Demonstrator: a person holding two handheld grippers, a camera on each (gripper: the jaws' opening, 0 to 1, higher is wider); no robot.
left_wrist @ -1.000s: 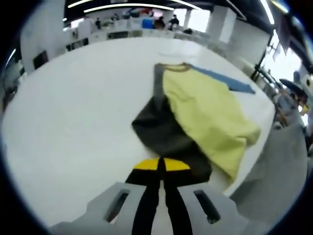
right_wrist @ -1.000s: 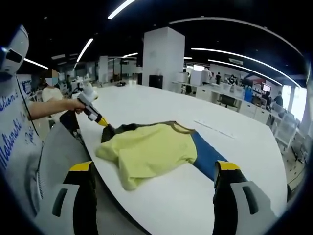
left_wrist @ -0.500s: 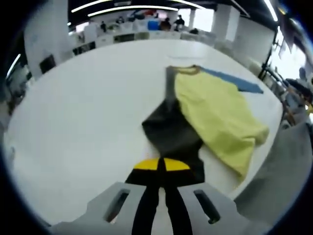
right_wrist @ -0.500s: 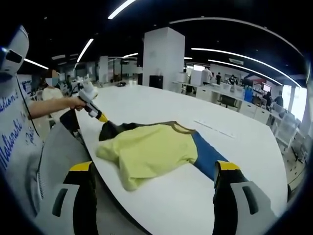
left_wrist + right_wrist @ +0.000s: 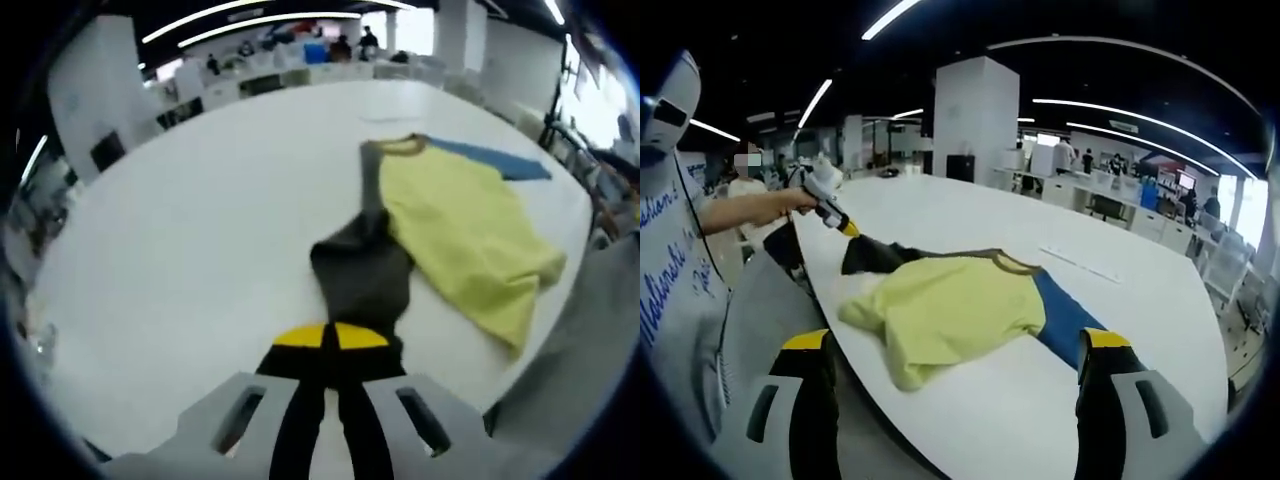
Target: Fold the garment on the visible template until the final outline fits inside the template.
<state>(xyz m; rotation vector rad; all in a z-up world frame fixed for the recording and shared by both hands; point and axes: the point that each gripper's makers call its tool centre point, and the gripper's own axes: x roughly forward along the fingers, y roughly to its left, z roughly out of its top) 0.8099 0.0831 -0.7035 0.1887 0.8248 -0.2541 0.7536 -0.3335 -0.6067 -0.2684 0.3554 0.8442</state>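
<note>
A wide white table [image 5: 180,250] in an open office carried the garment [image 5: 465,235] in the left gripper view. Its long axis ran from the collar at the far side toward the near table edge, yellow body to the right, blue sleeve [image 5: 490,160] beyond. The left gripper [image 5: 331,345] had its yellow-tipped jaws closed together on the dark sleeve [image 5: 362,275], which was pulled farther out from the body than a second ago.

In the right gripper view, the same garment [image 5: 950,305] lay across the table [image 5: 1140,300], collar away from the camera. The right gripper [image 5: 955,390] hung above the near edge, jaws wide apart, holding nothing. The left gripper [image 5: 830,215], in a person's hand [image 5: 790,202], sat higher than before, lifting the dark sleeve [image 5: 875,255].
</note>
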